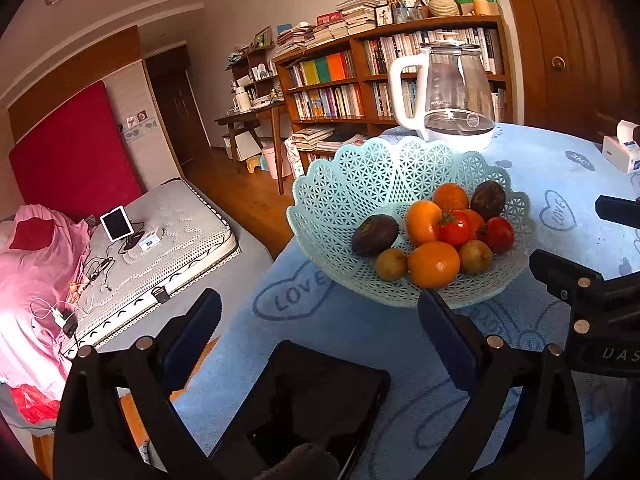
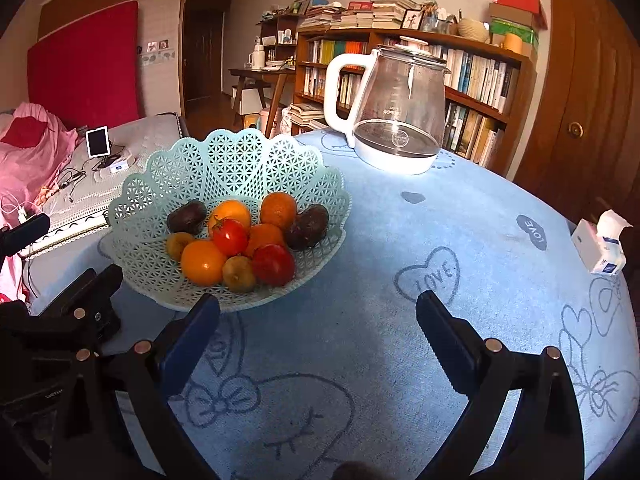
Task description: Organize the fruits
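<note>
— Where's the fruit?
— Piled in the basket (image 2: 240, 168) on the blue tablecloth (image 2: 440, 280), kettle (image 2: 396, 108) behind it. Both grippers, left gripper (image 1: 320, 332) and right gripper (image 2: 318, 332), hang near it with fingers apart, empty.
— Any difference between views?
— Only the left view shows a black tablet (image 1: 320, 400) below its fingers. The tissue box (image 2: 600, 248) sits far right.

Warm indoor light is bright at the left, blowing out the pink bedding (image 1: 28, 280). Fisheye bending curves the wooden bookshelf (image 2: 472, 76), corners fall black, and glare glints on the clear glass kettle (image 2: 400, 120).
</note>
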{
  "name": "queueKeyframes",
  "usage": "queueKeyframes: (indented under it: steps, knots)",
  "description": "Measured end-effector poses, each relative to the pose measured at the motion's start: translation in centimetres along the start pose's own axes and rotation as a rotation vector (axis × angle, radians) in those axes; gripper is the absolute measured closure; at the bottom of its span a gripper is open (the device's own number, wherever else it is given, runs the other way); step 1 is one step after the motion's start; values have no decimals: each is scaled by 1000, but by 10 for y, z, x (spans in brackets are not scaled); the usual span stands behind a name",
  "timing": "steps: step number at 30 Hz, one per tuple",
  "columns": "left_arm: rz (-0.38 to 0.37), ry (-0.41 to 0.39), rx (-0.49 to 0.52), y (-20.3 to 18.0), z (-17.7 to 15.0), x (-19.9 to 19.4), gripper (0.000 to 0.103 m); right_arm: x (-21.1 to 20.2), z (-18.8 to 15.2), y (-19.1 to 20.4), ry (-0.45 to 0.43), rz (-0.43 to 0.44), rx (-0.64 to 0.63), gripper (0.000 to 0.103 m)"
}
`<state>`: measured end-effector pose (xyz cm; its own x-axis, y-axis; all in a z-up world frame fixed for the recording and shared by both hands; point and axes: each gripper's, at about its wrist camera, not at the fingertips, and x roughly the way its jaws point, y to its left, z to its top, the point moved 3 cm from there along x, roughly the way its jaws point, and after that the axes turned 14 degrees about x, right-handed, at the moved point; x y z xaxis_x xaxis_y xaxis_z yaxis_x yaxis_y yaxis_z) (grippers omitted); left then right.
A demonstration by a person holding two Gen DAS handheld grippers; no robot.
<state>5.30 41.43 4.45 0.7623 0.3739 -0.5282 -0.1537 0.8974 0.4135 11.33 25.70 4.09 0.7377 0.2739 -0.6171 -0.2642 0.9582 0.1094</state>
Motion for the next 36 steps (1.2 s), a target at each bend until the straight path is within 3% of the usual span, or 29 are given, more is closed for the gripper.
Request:
queueKeyframes:
  steps: [8, 36]
  knots:
    - [2, 2, -8, 3, 0, 1, 3, -2, -3, 6, -21, -44, -51, 5]
    - [22, 9, 12, -2, 4, 1, 3, -10, -3, 6, -48, -50, -68, 5]
